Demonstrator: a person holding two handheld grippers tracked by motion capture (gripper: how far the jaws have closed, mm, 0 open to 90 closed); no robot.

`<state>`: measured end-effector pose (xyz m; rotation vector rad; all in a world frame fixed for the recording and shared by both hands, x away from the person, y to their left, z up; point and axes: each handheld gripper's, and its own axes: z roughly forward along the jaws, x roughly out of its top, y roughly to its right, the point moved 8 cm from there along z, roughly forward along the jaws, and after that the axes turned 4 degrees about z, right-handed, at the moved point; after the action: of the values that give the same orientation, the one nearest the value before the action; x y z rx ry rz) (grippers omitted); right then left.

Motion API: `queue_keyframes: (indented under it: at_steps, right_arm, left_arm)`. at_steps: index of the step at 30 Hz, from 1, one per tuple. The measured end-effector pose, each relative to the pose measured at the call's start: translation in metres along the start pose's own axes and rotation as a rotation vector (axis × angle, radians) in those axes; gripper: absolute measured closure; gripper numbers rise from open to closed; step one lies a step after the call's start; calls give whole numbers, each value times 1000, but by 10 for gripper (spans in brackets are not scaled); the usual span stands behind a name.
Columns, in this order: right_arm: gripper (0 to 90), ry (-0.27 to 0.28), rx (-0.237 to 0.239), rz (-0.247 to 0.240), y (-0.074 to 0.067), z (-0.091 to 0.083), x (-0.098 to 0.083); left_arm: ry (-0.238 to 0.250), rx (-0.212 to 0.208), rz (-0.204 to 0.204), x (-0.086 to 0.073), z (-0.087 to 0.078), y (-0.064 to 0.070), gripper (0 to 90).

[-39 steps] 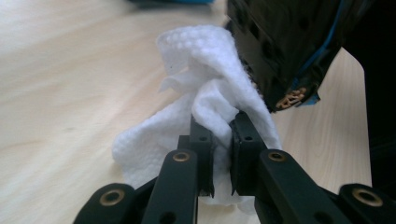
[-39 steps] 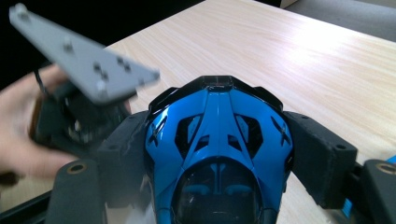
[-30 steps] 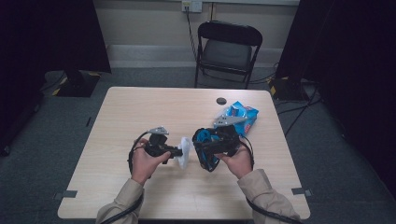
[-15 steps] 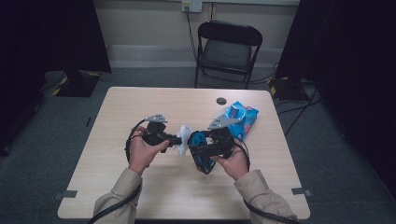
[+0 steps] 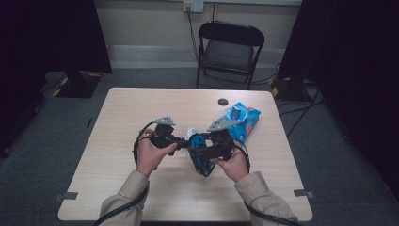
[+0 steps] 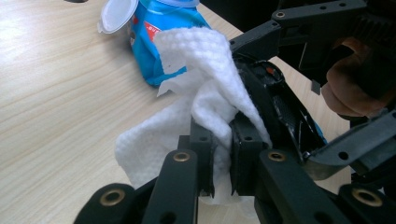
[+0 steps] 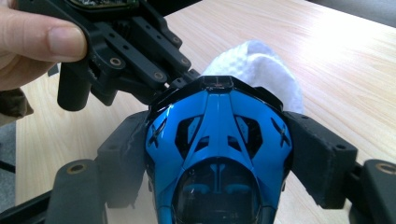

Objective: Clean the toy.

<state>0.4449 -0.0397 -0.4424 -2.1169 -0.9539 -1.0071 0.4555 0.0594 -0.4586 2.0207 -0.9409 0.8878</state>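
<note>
Right gripper (image 7: 215, 154) is clamping the blue helmet (image 7: 217, 154) by its 2 sides, above mid-table. Left gripper (image 6: 222, 154) is pinching the white wipe (image 6: 205, 88) against the helmet's rim. Wipe pack (image 5: 242, 120) is lying at 1 o'clock, beyond the helmet.

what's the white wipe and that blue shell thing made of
White wipe: likely paper or nonwoven tissue, matte, with a dimpled embossed texture and soft crumpled folds. Blue shell: seemingly hard moulded plastic, glossy, with sharp reflections, crisp black trim and vent cut-outs.
</note>
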Motion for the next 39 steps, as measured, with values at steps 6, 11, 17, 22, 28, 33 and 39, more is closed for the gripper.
queue_keyframes:
  at_steps: [6, 11, 17, 22, 28, 33, 39]
  right_arm:
    - [263, -4, 6, 7, 1, 0, 0]
    - [263, 4, 8, 12, 1, -1, 2]
    - [264, 1, 17, 16, 1, -2, 4]
    - [264, -1, 10, 9, 2, -2, 5]
    - [264, -5, 1, 5, 4, -3, 5]
    - [264, -7, -4, 5, 5, -4, 5]
    - [264, 0, -13, 4, 6, -7, 7]
  left_arm:
    - [-3, -17, -13, -6, 4, 0, 821]
    - [-8, -37, -24, -11, 7, 2, 820]
    - [-23, -60, -45, -23, 16, 4, 820]
    - [-31, -65, -50, -28, 20, 4, 820]
    - [-48, -69, -55, -39, 30, 7, 820]
    - [-63, -74, -60, -47, 39, 10, 820]
    - [-89, -79, -56, -54, 46, 12, 820]
